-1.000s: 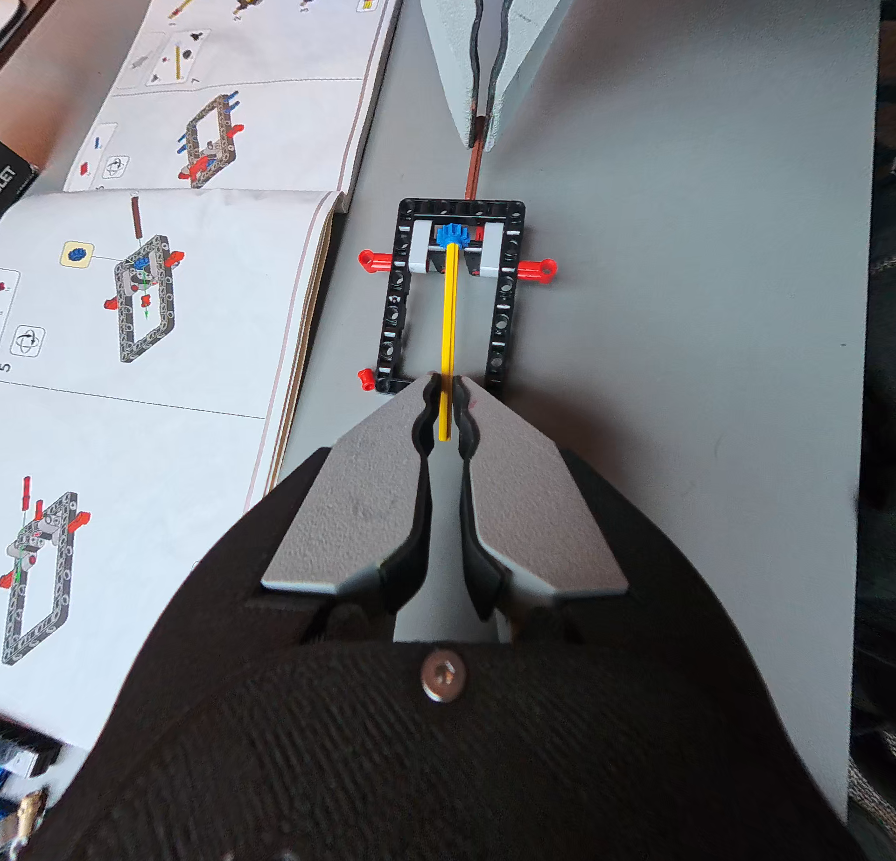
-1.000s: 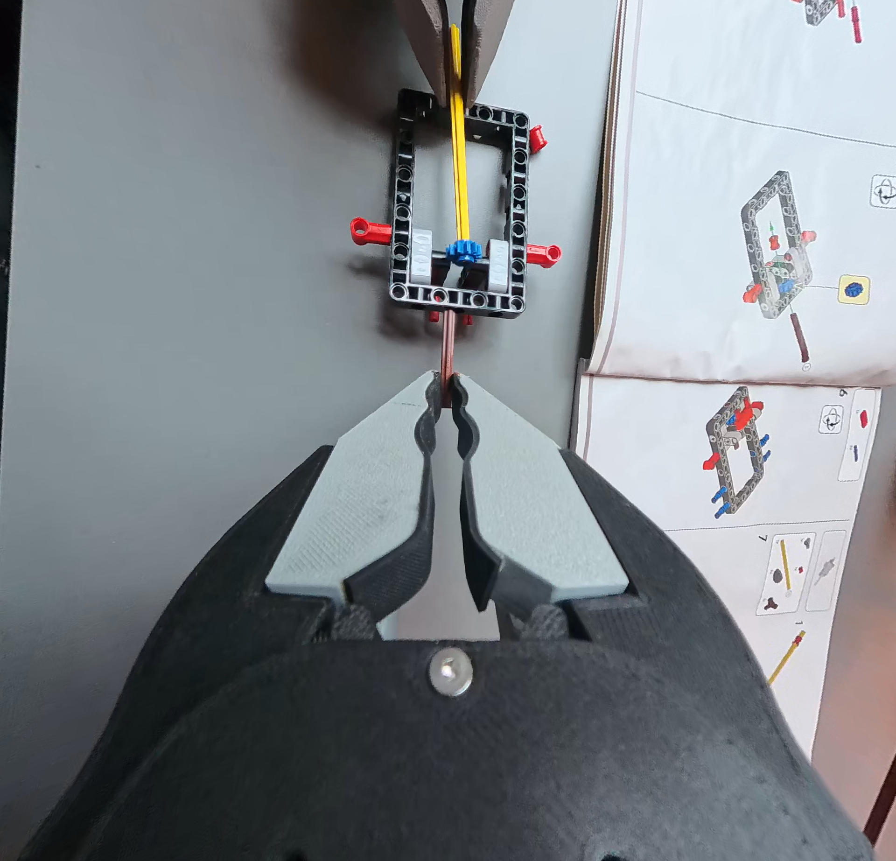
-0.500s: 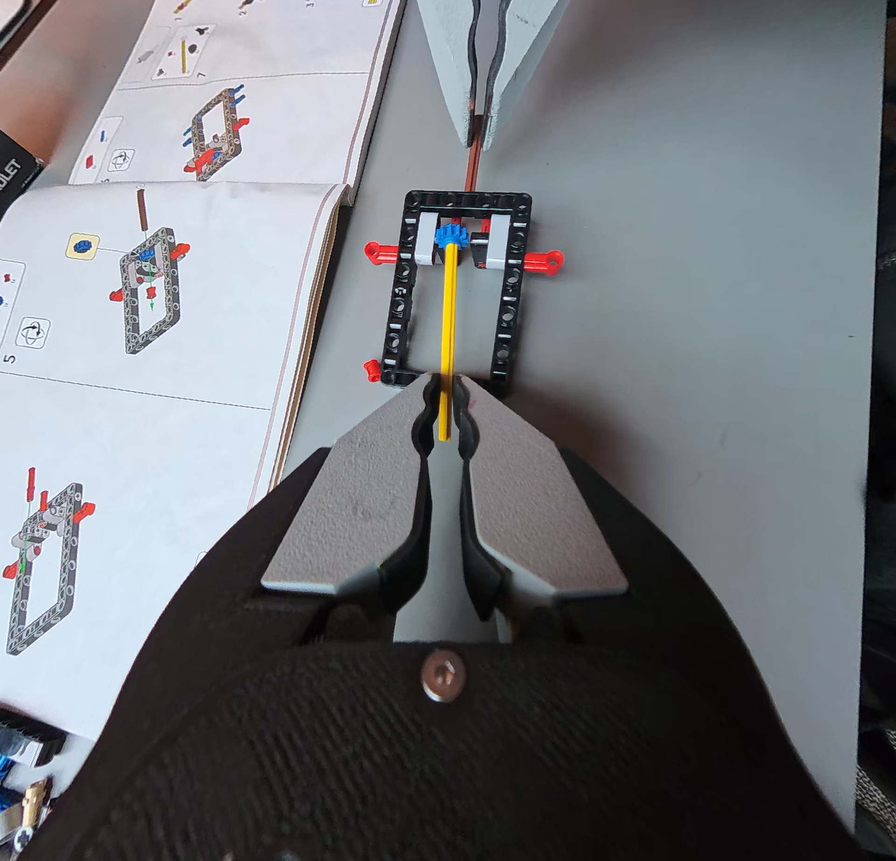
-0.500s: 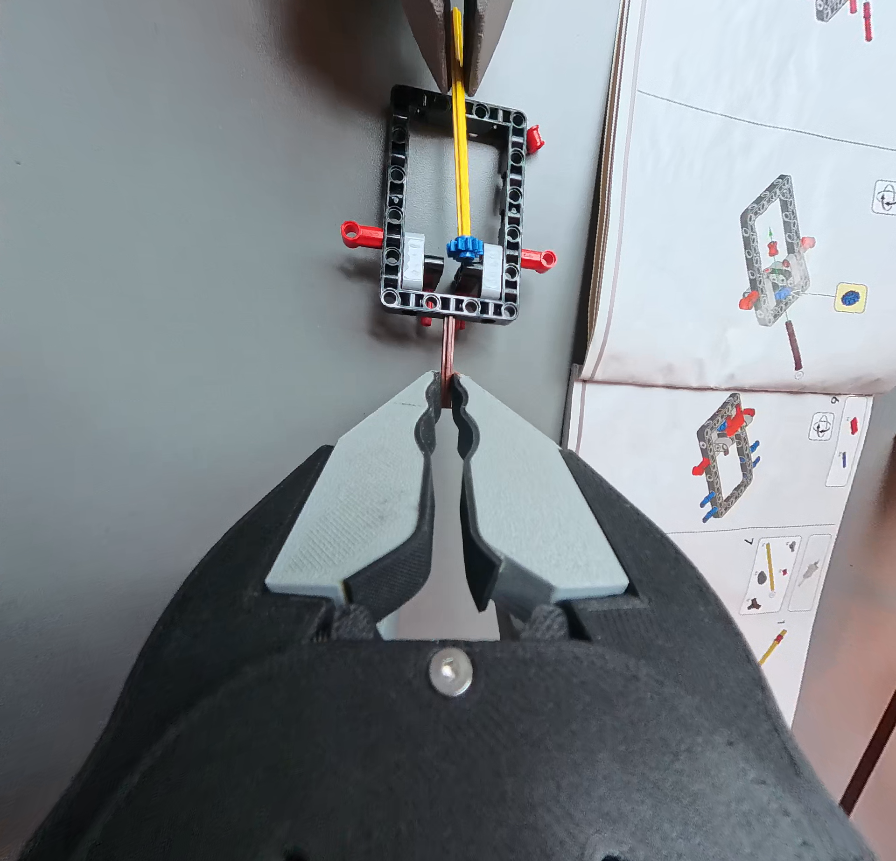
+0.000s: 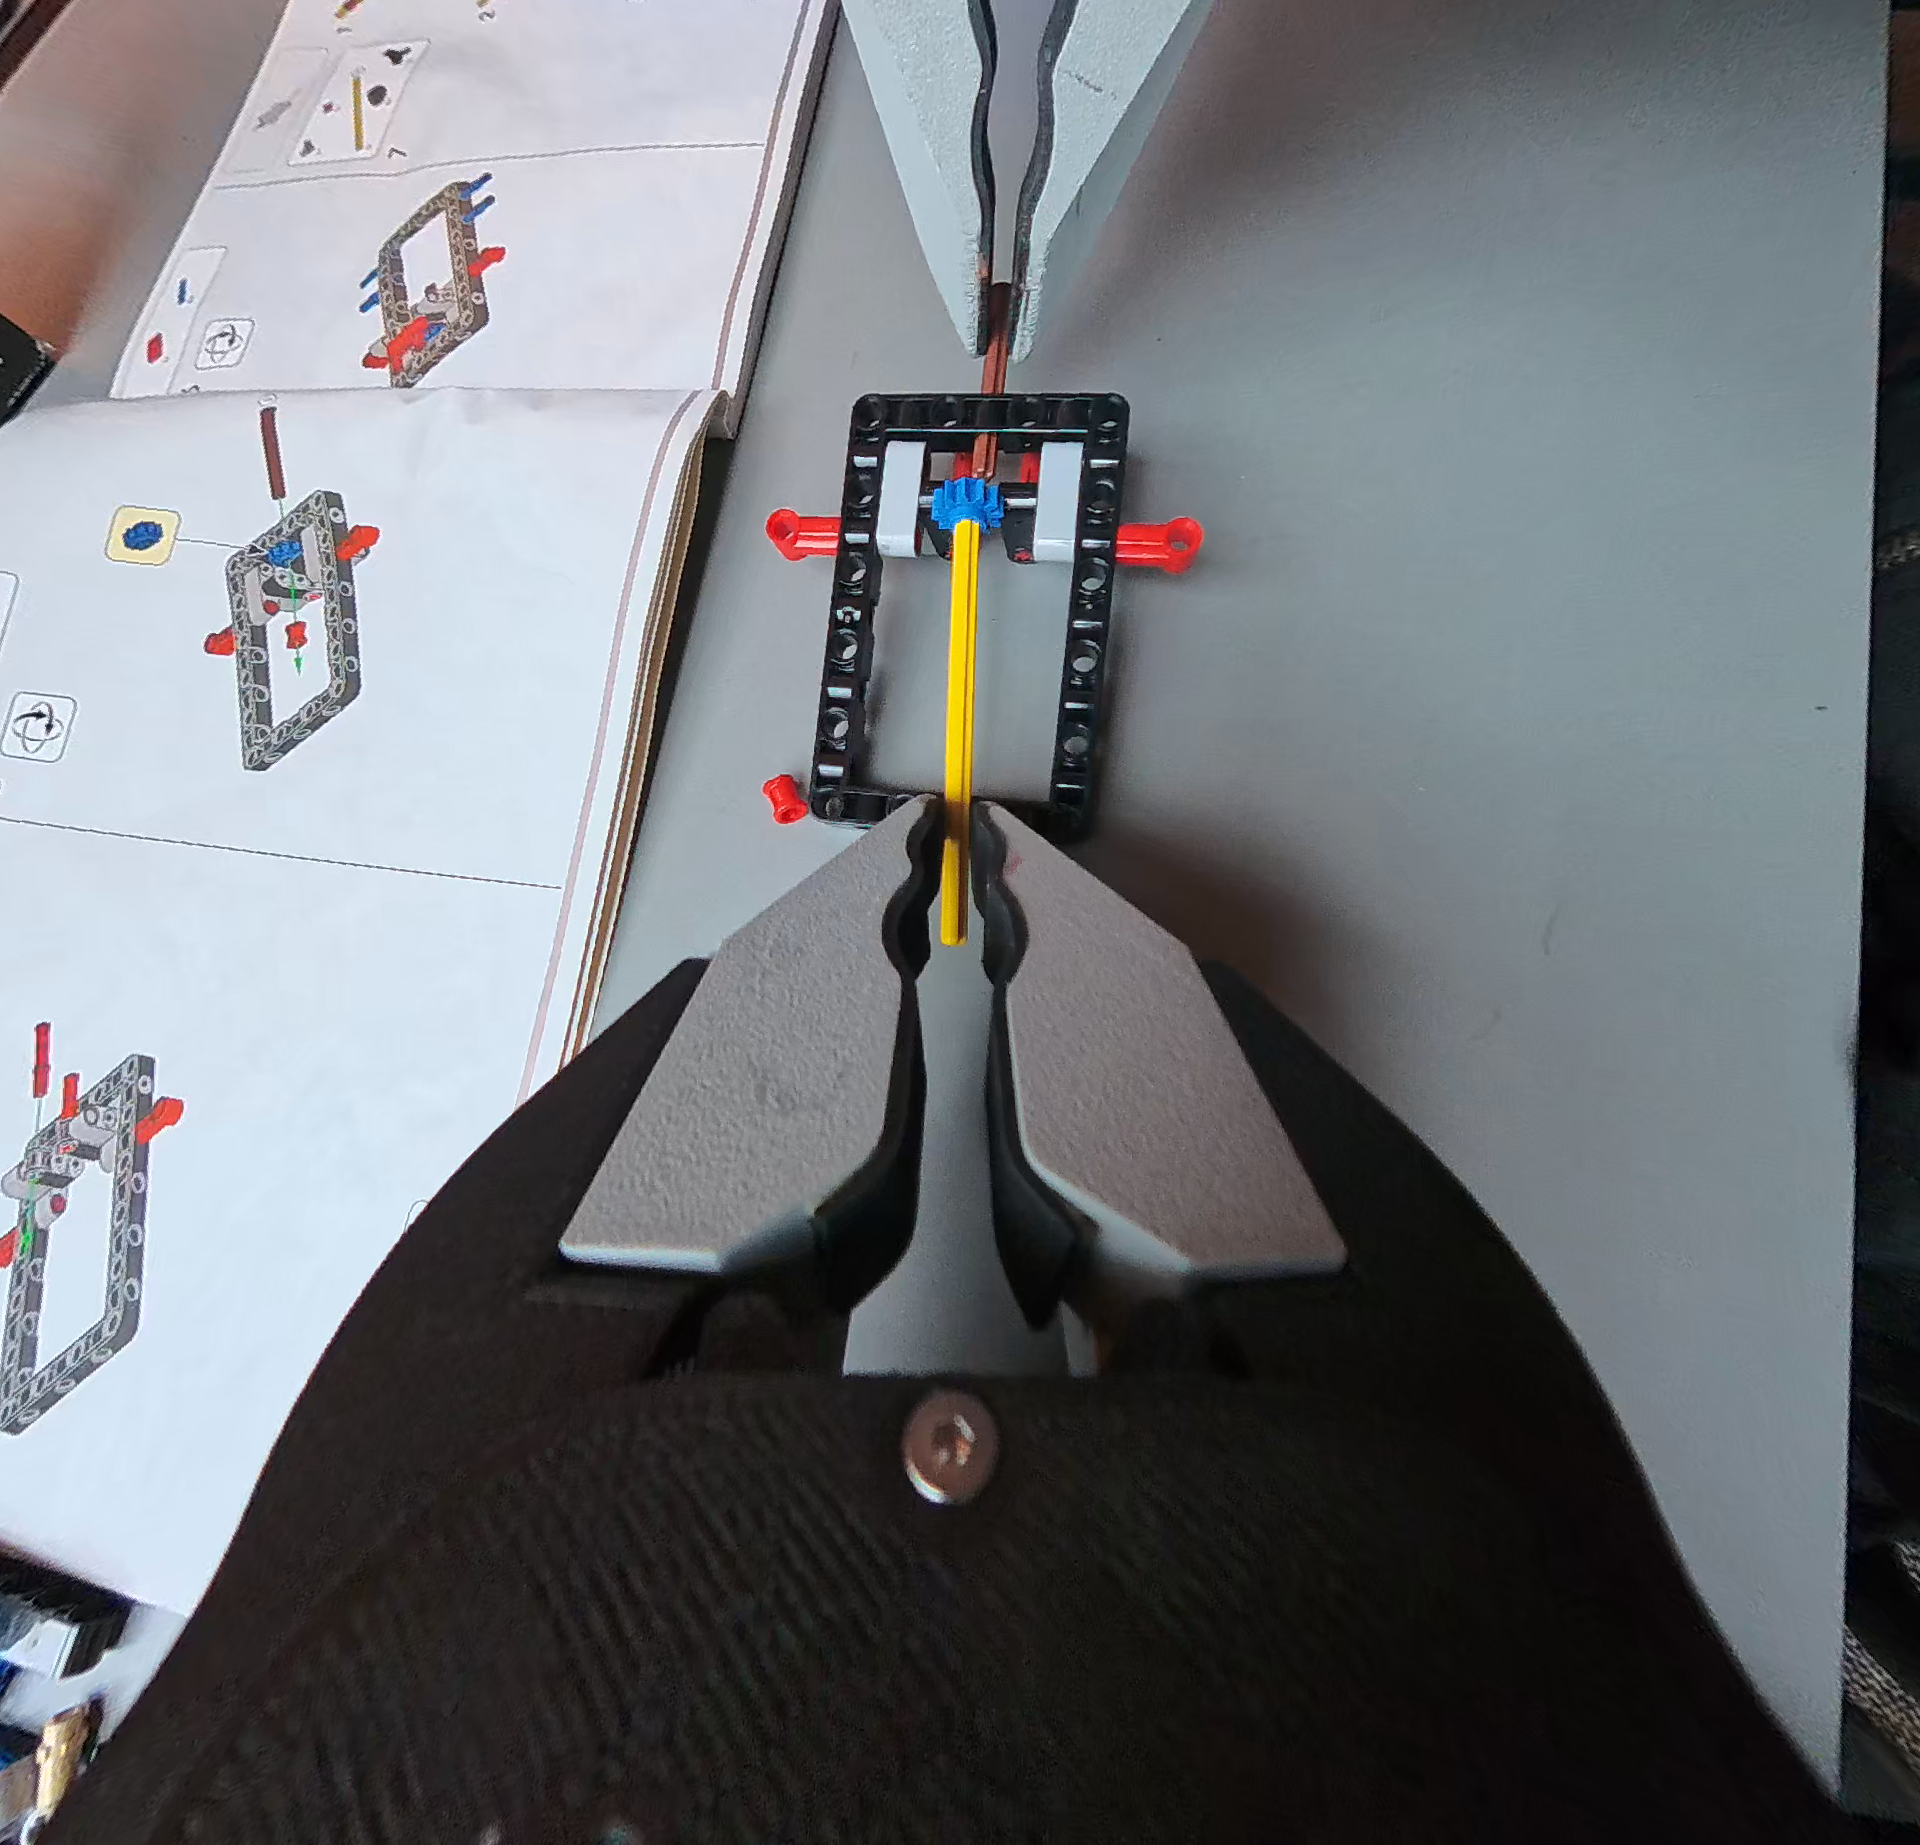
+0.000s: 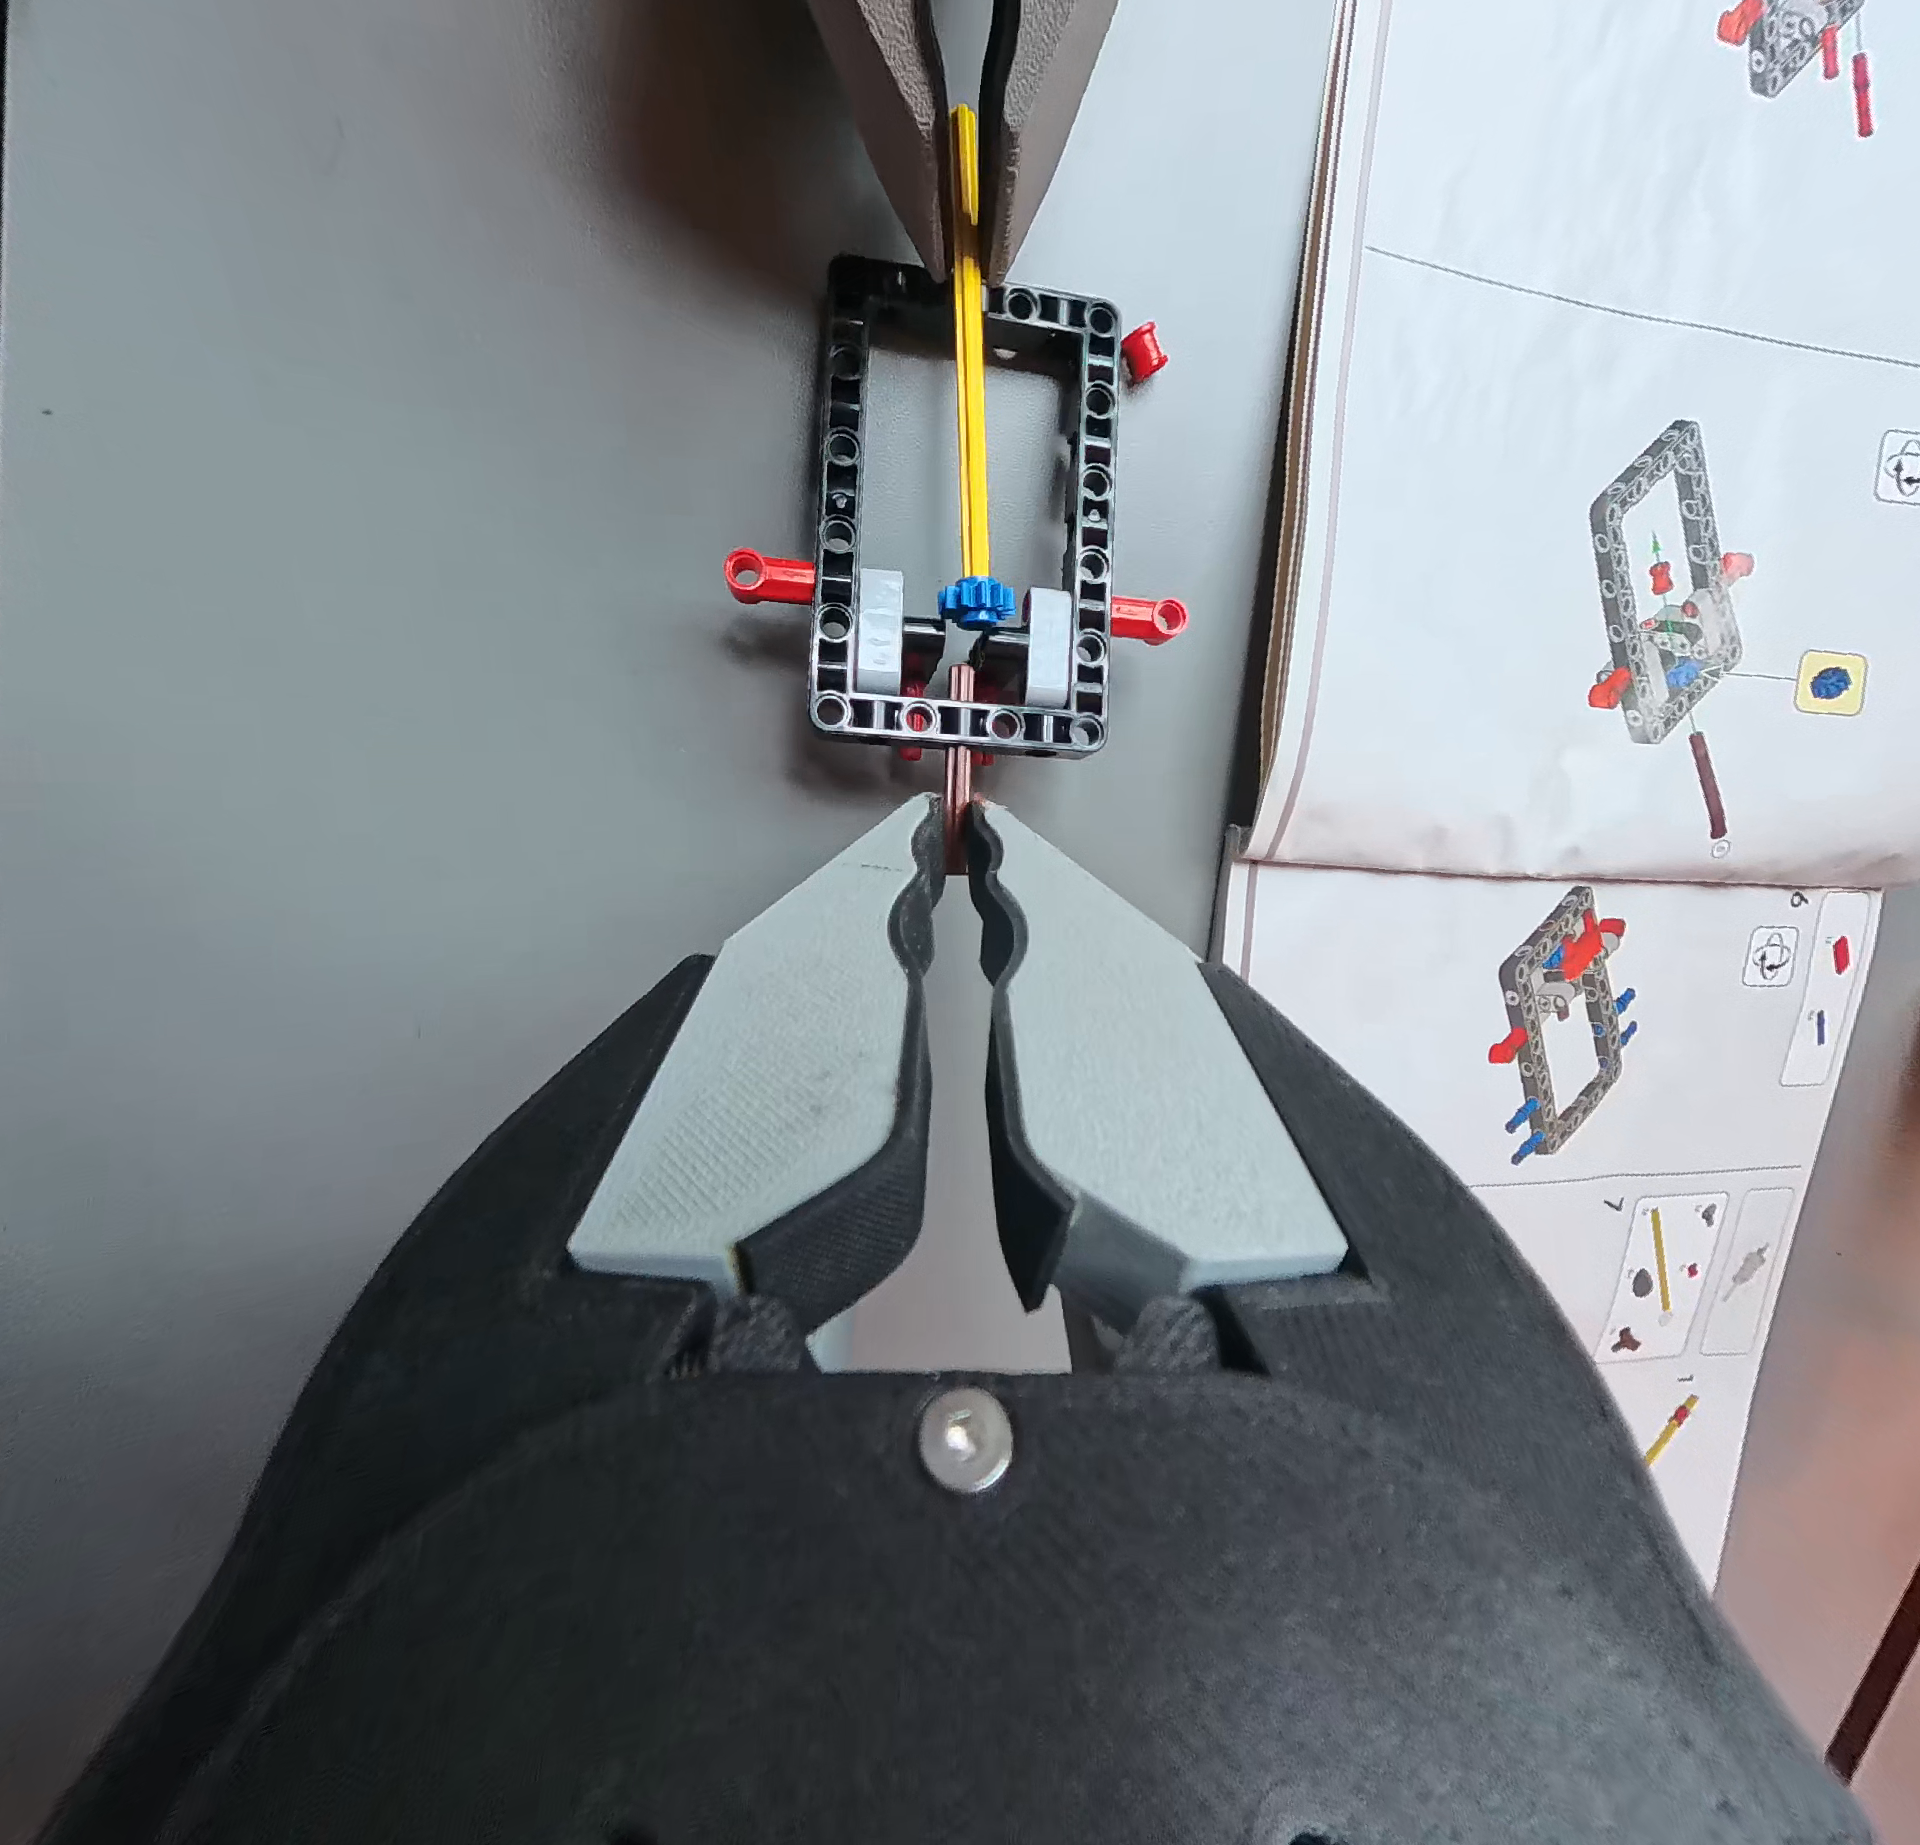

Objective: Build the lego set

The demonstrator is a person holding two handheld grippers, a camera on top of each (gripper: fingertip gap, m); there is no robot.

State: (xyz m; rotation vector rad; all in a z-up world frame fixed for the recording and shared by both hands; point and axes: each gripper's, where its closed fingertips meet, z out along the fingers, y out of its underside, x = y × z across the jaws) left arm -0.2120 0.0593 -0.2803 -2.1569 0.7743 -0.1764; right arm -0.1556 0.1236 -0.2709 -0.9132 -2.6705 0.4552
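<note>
Left wrist view: left gripper (image 5: 954,824) clenched on the yellow axle (image 5: 958,694), which runs ahead through the black frame (image 5: 1089,611) to the blue gear (image 5: 964,503). Right wrist view: right gripper (image 6: 958,819) clamped on the brown axle (image 6: 961,756), entering the frame's near side on the bench (image 6: 416,445). Best practice, judged: keep both axles collinear, pushing gently without tilting the frame.

Matte grey tabletop (image 5: 1455,652), brown surface (image 5: 62,185) beyond.
</note>
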